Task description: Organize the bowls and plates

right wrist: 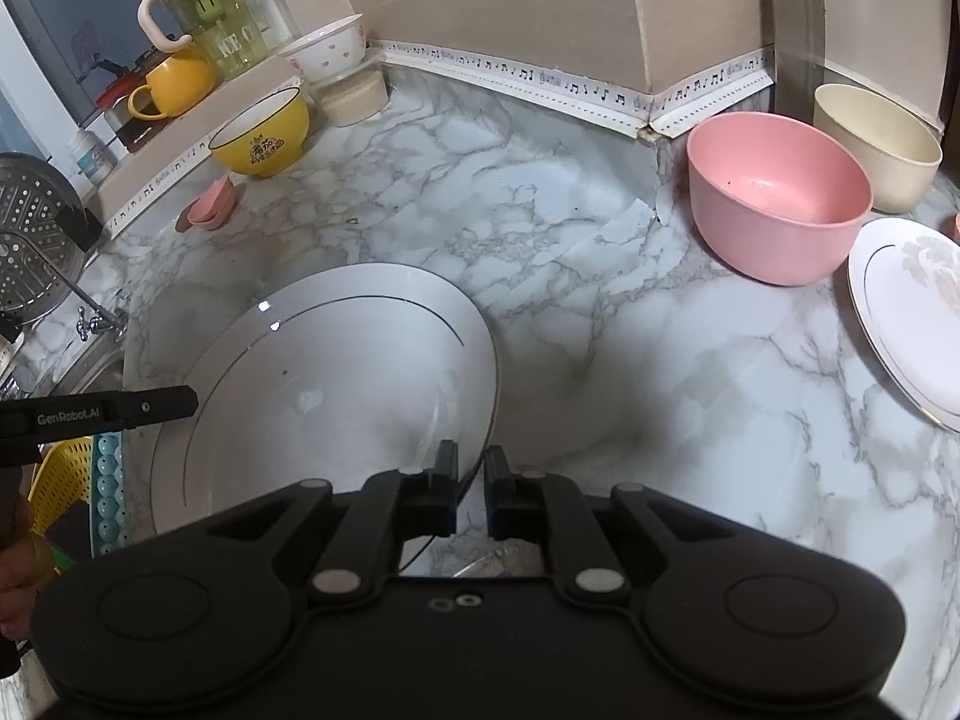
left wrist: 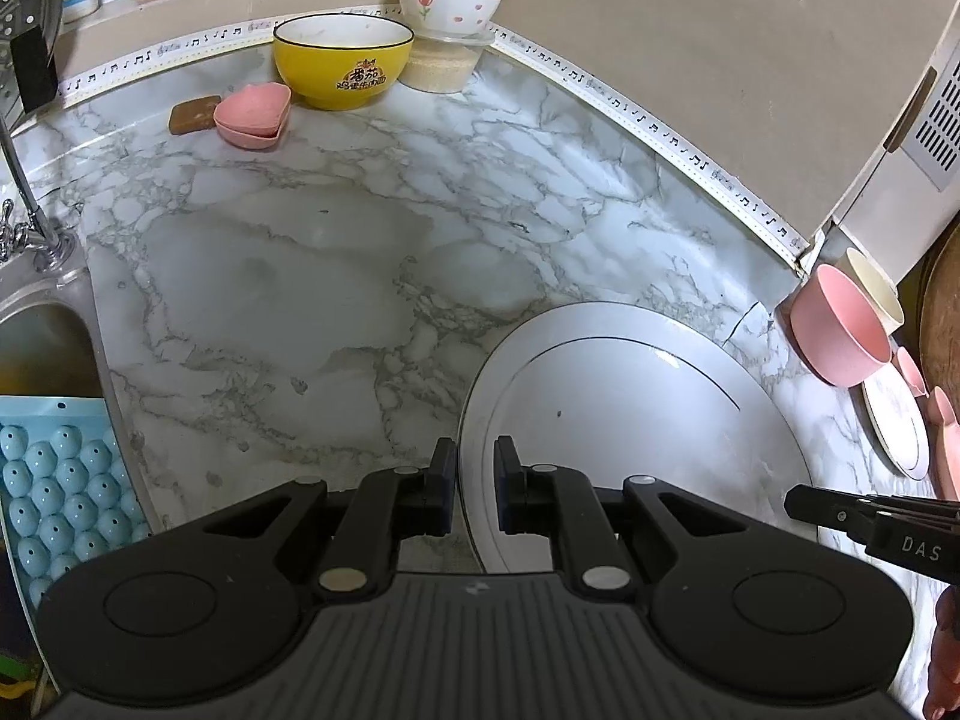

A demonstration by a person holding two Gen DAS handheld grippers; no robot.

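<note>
Now both grippers pinch the same large white plate (left wrist: pixel 630 420) by its rim, one on each side. The left gripper (left wrist: pixel 475 471) is clenched on the plate's left edge, with the rim running between its narrow black fingers (left wrist: pixel 443 480). The right gripper (right wrist: pixel 470 477) is clamped on the plate's right edge in the same way. The plate has a thin dark line around its well and sits tilted over the marble counter (left wrist: pixel 288 276), near the front.

At the far left, by the wall, stand a yellow bowl (left wrist: pixel 343 60), a small pink dish (left wrist: pixel 255 117) just beside it, and a white flowered bowl (left wrist: pixel 450 3) set on a lidded container (left wrist: pixel 441 63). At the far right a pink bowl (right wrist: pixel 777 195) stands just in front of a cream bowl (right wrist: pixel 876 144), with a smaller white plate (right wrist: pixel 912 312) near them. On the left are a sink (left wrist: pixel 42 330) and a blue mat (left wrist: pixel 60 480).
</note>
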